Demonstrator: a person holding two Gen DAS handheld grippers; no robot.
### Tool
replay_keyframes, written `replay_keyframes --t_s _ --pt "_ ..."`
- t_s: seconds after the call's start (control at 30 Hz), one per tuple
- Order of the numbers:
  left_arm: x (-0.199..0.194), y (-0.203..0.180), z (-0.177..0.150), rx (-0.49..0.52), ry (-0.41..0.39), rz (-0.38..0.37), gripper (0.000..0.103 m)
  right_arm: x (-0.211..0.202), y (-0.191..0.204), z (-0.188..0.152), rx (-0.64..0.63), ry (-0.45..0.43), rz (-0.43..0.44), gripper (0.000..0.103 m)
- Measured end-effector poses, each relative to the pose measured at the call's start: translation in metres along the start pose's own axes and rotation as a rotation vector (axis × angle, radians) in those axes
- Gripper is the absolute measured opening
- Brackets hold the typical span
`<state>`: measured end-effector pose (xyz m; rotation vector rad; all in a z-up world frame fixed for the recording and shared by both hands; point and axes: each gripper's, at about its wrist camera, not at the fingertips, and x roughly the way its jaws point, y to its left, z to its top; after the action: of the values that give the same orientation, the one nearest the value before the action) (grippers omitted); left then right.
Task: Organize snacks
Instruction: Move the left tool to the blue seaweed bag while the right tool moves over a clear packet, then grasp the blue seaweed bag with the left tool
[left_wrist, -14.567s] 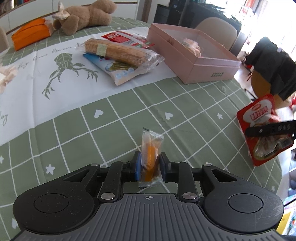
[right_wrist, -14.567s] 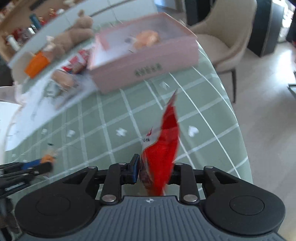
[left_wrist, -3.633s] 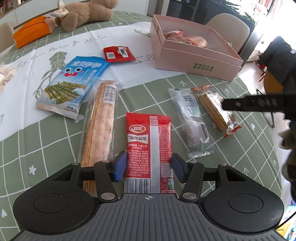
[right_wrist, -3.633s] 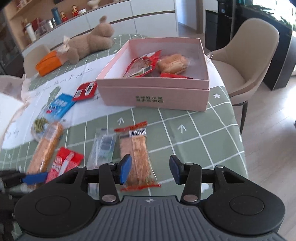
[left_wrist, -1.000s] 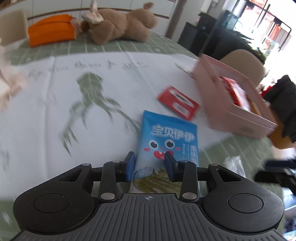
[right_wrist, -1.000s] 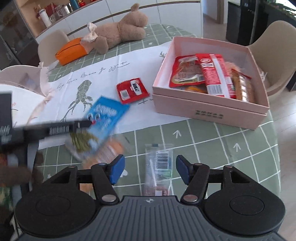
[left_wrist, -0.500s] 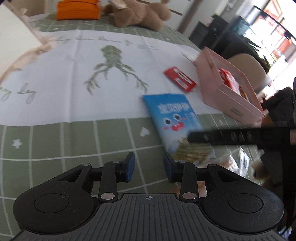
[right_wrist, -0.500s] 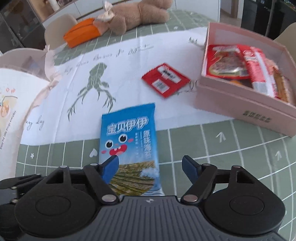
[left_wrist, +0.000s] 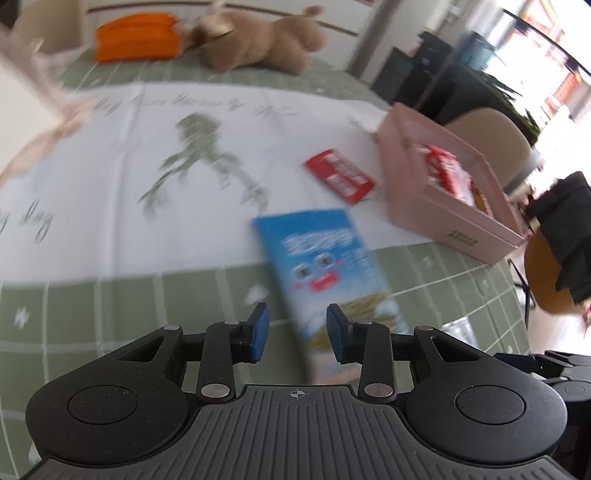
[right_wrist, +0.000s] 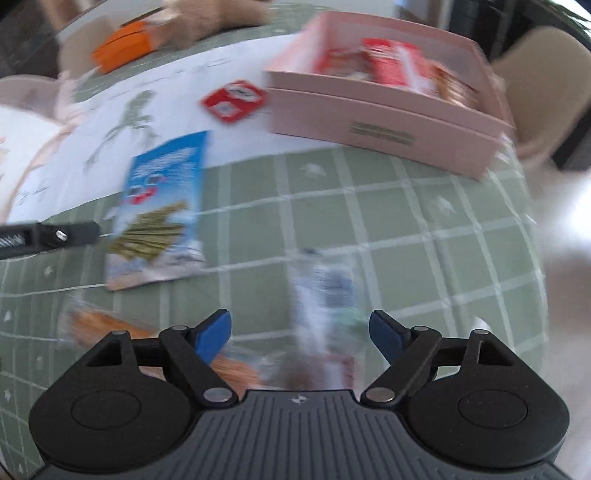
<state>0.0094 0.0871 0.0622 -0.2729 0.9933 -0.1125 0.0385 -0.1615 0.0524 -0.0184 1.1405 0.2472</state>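
A blue seaweed snack bag (left_wrist: 325, 266) lies flat on the green checked tablecloth; its near end lies between the fingers of my open, empty left gripper (left_wrist: 297, 332). The bag also shows in the right wrist view (right_wrist: 162, 206). My right gripper (right_wrist: 301, 332) is wide open and empty above a clear wrapped snack (right_wrist: 325, 302), with a long orange biscuit pack (right_wrist: 110, 325) at its left. A small red packet (left_wrist: 338, 175) lies on the white runner. The pink box (left_wrist: 454, 218) holds several snacks, also seen in the right wrist view (right_wrist: 384, 110).
A brown teddy bear (left_wrist: 258, 37) and an orange pouch (left_wrist: 136, 35) lie at the far side of the table. A beige chair (right_wrist: 546, 85) stands behind the box. The table edge runs along the right (right_wrist: 532, 236).
My left gripper has swung back so that the blue bag's end lies between its fingers. My right gripper has shifted right from over the blue bag to over the clear wrapped snack. Both views are motion-blurred.
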Motion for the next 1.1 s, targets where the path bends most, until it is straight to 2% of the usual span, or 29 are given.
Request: replay_keyframes --t_s 0.17,0.3,0.37,0.53,0.63,0.73,0.83,0.93,1.03,1.1 --pt "0.027 -0.059 0.020 0.182 0.001 0.018 0.038 -0.019 -0.011 -0.007 0.028 -0.088 -0.019 0.082" --pt "0.056 -0.095 0.007 0.411 0.033 0.151 0.043 -0.027 -0.018 -0.011 0.032 -0.118 -0.037 0.082" --pt "0.052 -0.095 -0.003 0.481 0.007 0.184 0.044 -0.029 -0.026 -0.015 0.033 -0.129 -0.065 0.082" --pt "0.038 -0.061 -0.012 0.465 0.007 0.274 0.043 -0.022 -0.048 -0.022 0.111 -0.138 -0.091 0.082" --pt "0.030 -0.045 -0.010 0.424 0.012 0.218 0.044 -0.011 -0.056 -0.027 0.153 -0.141 -0.090 0.082" --pt "0.028 -0.038 0.001 0.367 0.043 0.136 0.058 -0.003 -0.053 -0.031 0.147 -0.165 -0.100 0.087" --pt "0.021 -0.027 0.010 0.265 0.019 0.066 0.057 0.002 -0.046 -0.031 0.101 -0.193 -0.113 0.089" --pt "0.016 -0.023 0.015 0.240 -0.035 0.154 0.053 0.005 -0.046 -0.031 0.103 -0.211 -0.116 0.093" --pt "0.030 -0.014 0.023 0.214 0.025 0.169 0.054 0.006 -0.046 -0.034 0.101 -0.229 -0.123 0.097" --pt "0.035 -0.015 0.025 0.234 0.022 0.175 0.057 0.007 -0.046 -0.037 0.100 -0.239 -0.126 0.100"
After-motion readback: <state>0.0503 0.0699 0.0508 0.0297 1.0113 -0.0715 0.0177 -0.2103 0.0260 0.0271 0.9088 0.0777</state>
